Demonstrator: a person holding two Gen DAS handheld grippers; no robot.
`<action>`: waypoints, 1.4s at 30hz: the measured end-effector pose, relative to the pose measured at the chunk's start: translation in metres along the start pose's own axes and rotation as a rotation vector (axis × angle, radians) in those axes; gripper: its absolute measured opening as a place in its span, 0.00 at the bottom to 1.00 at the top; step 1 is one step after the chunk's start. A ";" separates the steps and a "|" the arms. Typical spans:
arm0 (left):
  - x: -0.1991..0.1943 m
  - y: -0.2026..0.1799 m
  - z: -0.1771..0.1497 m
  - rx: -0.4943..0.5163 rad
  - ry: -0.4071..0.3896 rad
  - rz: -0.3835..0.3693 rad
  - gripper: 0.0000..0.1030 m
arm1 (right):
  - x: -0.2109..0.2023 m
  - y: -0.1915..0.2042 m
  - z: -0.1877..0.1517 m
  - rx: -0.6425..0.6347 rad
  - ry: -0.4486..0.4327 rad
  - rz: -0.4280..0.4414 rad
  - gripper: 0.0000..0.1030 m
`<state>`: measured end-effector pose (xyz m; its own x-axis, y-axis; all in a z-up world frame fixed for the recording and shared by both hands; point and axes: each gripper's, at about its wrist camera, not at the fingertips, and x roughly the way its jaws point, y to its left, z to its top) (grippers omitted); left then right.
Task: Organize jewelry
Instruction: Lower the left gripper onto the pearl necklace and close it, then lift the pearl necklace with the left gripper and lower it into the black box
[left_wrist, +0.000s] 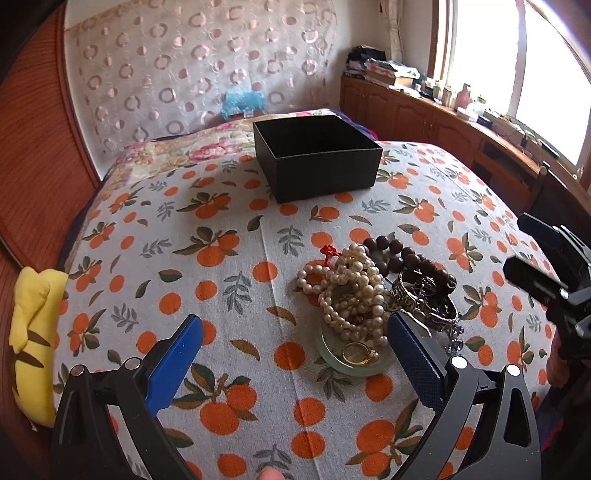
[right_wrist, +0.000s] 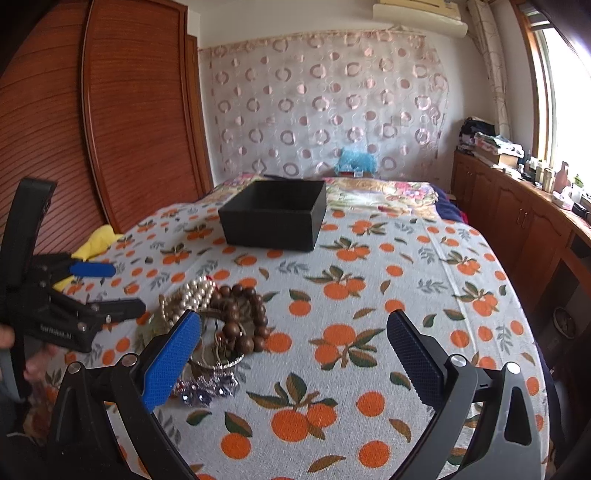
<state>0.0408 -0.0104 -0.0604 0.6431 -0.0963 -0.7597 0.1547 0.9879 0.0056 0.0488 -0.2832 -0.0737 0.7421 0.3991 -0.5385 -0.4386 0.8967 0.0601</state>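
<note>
Jewelry (left_wrist: 373, 291): heaped on cloth | black box (left_wrist: 317, 157): empty | left tool (left_wrist: 295, 332): released | right tool (right_wrist: 293, 332): released

A cloth printed with oranges and leaves (left_wrist: 229, 258) covers the bed, with a floral quilt (right_wrist: 373, 197) beyond it toward the wall. A yellow cushion (left_wrist: 33, 339) sits at the cloth's edge beside the slatted wooden wardrobe doors (right_wrist: 122, 122). Behind hangs a sheer curtain with ring patterns (right_wrist: 325, 99), something fluffy and blue (left_wrist: 242, 103) at its foot (too blurred to identify). Wooden cabinets (left_wrist: 410, 110) under the window (left_wrist: 532, 62) carry clutter.
</note>
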 end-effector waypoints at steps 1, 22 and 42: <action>0.001 0.000 0.002 0.008 0.000 -0.006 0.93 | 0.001 0.000 -0.001 -0.003 0.007 0.003 0.98; 0.036 -0.026 0.032 0.083 0.013 -0.227 0.42 | 0.014 -0.004 -0.010 -0.030 0.071 0.057 0.95; -0.017 0.002 0.041 0.006 -0.169 -0.188 0.06 | 0.046 0.016 0.008 -0.114 0.163 0.176 0.54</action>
<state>0.0604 -0.0121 -0.0209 0.7185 -0.2980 -0.6284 0.2881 0.9499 -0.1211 0.0803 -0.2490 -0.0904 0.5621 0.5024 -0.6570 -0.6150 0.7851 0.0742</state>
